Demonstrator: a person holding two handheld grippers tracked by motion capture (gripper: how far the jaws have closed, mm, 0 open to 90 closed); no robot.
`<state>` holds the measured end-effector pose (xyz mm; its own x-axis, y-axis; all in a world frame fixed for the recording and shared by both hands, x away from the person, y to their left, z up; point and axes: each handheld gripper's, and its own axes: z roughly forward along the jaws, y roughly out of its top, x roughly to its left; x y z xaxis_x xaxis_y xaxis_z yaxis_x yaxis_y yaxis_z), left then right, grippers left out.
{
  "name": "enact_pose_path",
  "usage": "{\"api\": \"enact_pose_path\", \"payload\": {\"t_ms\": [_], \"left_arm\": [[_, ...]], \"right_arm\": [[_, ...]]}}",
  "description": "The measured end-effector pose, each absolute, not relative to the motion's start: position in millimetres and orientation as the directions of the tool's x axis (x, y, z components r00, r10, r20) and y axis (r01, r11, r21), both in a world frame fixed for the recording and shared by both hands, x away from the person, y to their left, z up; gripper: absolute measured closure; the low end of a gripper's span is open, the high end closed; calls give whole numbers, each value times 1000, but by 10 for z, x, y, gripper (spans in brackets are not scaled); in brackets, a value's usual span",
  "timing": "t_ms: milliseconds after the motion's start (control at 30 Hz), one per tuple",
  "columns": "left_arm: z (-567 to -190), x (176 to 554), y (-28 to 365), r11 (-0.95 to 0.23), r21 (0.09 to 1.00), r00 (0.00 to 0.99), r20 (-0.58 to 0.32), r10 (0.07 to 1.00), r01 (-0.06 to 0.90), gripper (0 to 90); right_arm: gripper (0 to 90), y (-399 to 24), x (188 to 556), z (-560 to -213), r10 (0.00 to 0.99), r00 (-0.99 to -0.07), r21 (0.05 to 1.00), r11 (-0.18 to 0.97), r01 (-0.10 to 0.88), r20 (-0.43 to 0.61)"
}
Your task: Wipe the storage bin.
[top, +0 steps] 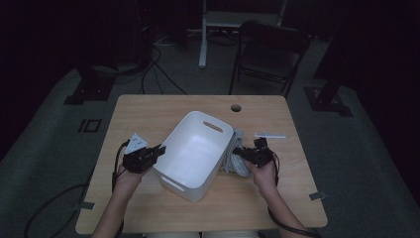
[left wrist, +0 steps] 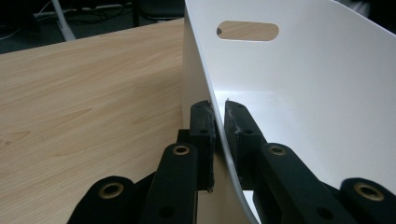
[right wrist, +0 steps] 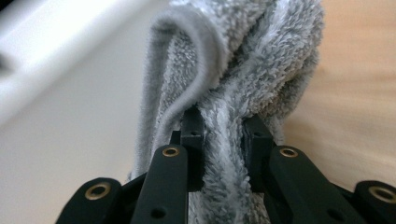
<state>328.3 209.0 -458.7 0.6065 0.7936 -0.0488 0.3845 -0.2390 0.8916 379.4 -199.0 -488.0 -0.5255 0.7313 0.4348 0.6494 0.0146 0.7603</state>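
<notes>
Right tongs (top: 246, 153) pinched on a bunched grey terry-cloth towel (right wrist: 233, 70), held against the light wooden desk (top: 148, 111) just outside the right long wall of the white rectangular plastic bin (top: 195, 151). Left tongs (left wrist: 218, 122) clamped on the bin's thin left wall, one pad inside, one outside. Bin's long axis running from 7 o'clock to 1 o'clock in the high view. Bin opening at 9 o'clock from the towel, the wall between them. Likely next move: up over that rim, leftward, down.
</notes>
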Motion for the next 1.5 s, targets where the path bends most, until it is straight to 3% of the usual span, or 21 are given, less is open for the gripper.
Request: {"api": "enact_pose_path", "payload": {"t_ms": [167, 267, 967, 1233, 1500], "left_arm": [[-4596, 3287, 2100, -226, 896, 610, -61, 790, 383, 825], [-4597, 3287, 2100, -230, 896, 614, -59, 787, 380, 825], [-4595, 3294, 2091, -228, 893, 616, -66, 785, 387, 820], [-4596, 3290, 2078, -225, 894, 609, -65, 791, 387, 818], [-4599, 3281, 2072, -205, 893, 591, -80, 803, 400, 818]], "right_arm": [[754, -2025, 3649, -4631, 691, -576, 823, -49, 566, 437], [752, -1984, 3643, -4618, 715, -579, 840, -21, 543, 392], [751, -1827, 3730, -4927, 802, -532, 801, 120, 587, 270], [751, -1770, 3838, -5214, 826, -492, 724, 159, 671, 274], [750, -1782, 3843, -5261, 823, -494, 715, 163, 680, 281]]}}
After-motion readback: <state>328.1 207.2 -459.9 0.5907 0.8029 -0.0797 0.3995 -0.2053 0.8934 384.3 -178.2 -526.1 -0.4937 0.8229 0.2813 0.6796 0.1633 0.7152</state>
